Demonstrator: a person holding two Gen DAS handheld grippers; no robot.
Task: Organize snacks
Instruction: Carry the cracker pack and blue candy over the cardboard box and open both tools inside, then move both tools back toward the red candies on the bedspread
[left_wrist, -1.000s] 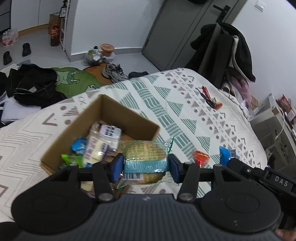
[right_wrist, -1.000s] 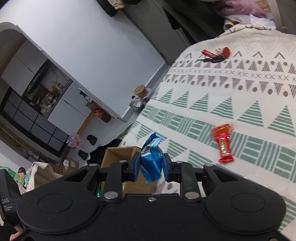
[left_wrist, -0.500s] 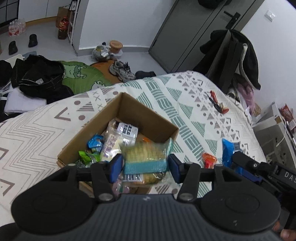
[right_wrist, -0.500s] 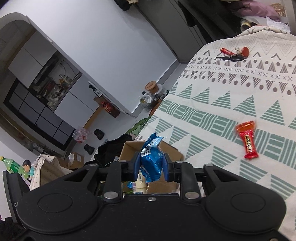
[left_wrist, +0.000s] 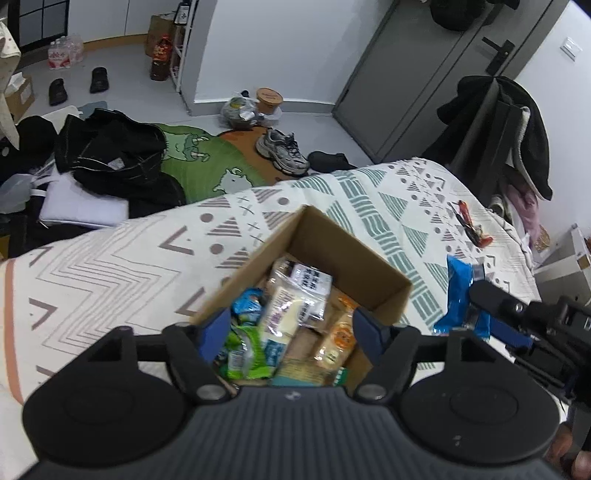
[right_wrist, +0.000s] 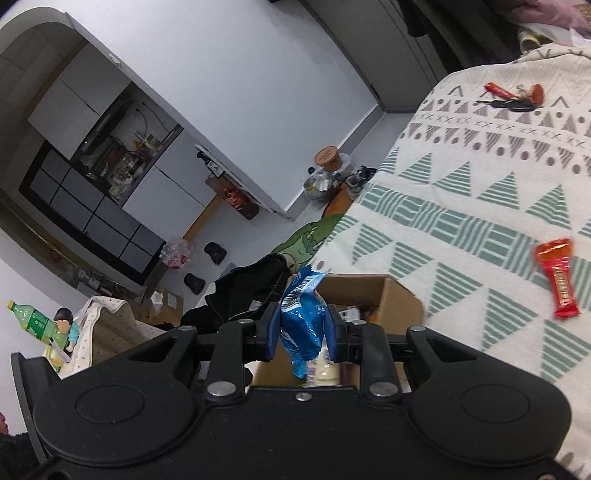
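Observation:
My left gripper (left_wrist: 291, 328) hovers over the open cardboard box (left_wrist: 354, 247) on the bed, jaws opening with nothing pressed between them. The green-banded bread pack (left_wrist: 310, 374) lies in the box below, its edge showing among several other snack packs. My right gripper (right_wrist: 301, 328) is shut on a blue snack packet (right_wrist: 303, 317) held upright near the box's (right_wrist: 391, 295) right side. In the left wrist view that blue packet (left_wrist: 460, 291) hangs just right of the box. A red snack bar (right_wrist: 559, 280) lies on the bedcover.
The patterned bedcover (left_wrist: 110, 266) slopes to an edge at the left and far side. A bunch of keys (right_wrist: 513, 98) lies far back on the bed. Clothes, shoes and a green rug cover the floor beyond. A chair draped with coats stands at the right.
The left jaws have spread and let go of the bread pack, which now lies in the box. Both grippers moved toward the box; the right one still carries the blue packet.

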